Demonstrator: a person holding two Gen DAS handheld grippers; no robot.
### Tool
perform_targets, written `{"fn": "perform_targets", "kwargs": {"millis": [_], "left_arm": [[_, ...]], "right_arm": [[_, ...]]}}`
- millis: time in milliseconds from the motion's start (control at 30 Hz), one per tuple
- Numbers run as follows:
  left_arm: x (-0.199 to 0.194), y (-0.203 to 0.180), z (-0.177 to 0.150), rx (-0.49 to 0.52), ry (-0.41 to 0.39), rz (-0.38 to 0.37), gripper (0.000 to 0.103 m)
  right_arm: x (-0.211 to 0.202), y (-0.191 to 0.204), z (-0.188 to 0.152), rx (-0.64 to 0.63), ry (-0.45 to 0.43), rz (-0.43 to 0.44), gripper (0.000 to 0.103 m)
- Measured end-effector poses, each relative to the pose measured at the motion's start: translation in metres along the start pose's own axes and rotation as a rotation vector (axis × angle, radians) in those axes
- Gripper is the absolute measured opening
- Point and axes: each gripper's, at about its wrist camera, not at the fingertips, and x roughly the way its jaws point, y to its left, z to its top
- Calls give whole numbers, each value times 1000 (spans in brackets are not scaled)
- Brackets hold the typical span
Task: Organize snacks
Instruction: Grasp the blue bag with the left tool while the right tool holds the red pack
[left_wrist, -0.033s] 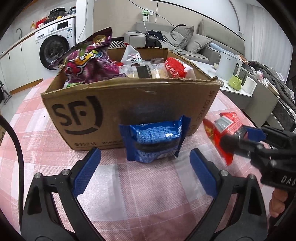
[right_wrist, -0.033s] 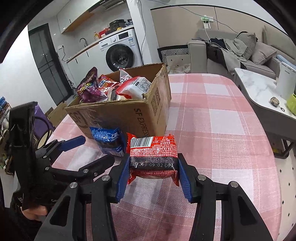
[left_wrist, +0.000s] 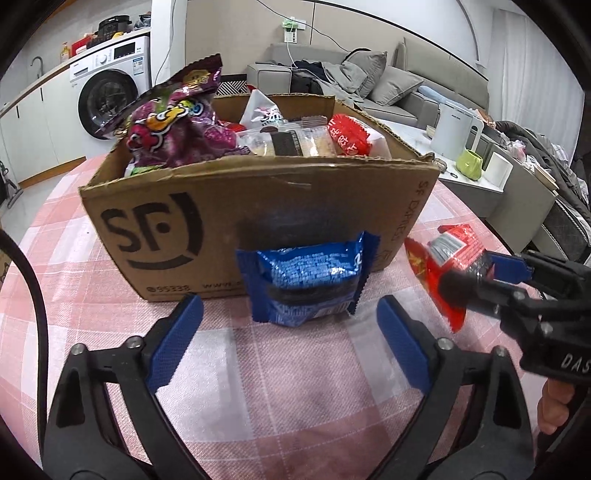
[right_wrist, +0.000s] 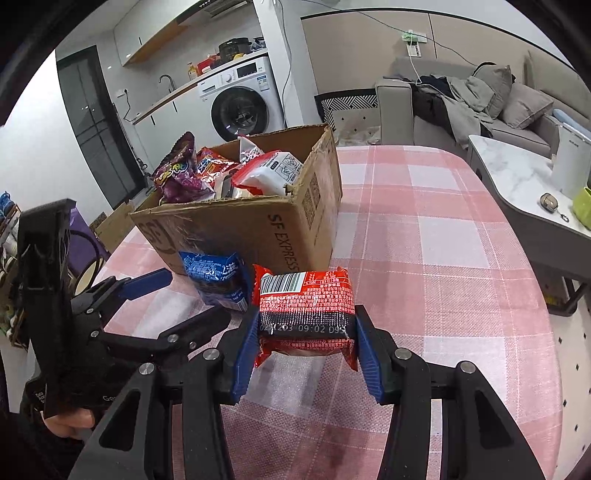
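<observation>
The right hand-held gripper (right_wrist: 306, 339) pinches a red foil snack packet (right_wrist: 306, 306) bound for the brown cardboard box (left_wrist: 258, 206), while the left hand-held gripper (left_wrist: 290, 332), closing with nothing yet between its pads, must advance onto the blue foil biscuit packet (left_wrist: 308, 280).

Left hand-held gripper (left_wrist: 290, 330) jaws wide, closing, right hand-held gripper (right_wrist: 306, 341) clamped, level

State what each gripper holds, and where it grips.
Right gripper pinches the red snack packet across its two short sides. Left gripper, closing, holds nothing.
</observation>
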Motion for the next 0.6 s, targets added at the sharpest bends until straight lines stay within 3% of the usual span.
{"fn": "perform_targets", "kwargs": {"millis": [233, 433, 467, 600], "left_arm": [[17, -13, 9, 9, 21, -21, 77], [26, -12, 12, -7, 29, -40, 57], [26, -12, 12, -10, 28, -50, 49], [28, -7, 12, -11, 31, -72, 43]], "right_arm": [[-2, -3, 0, 5, -4, -2, 50], [-2, -4, 1, 8, -1, -2, 49], [-2, -4, 1, 7, -1, -2, 49], [-4, -5, 1, 9, -4, 3, 49]]}}
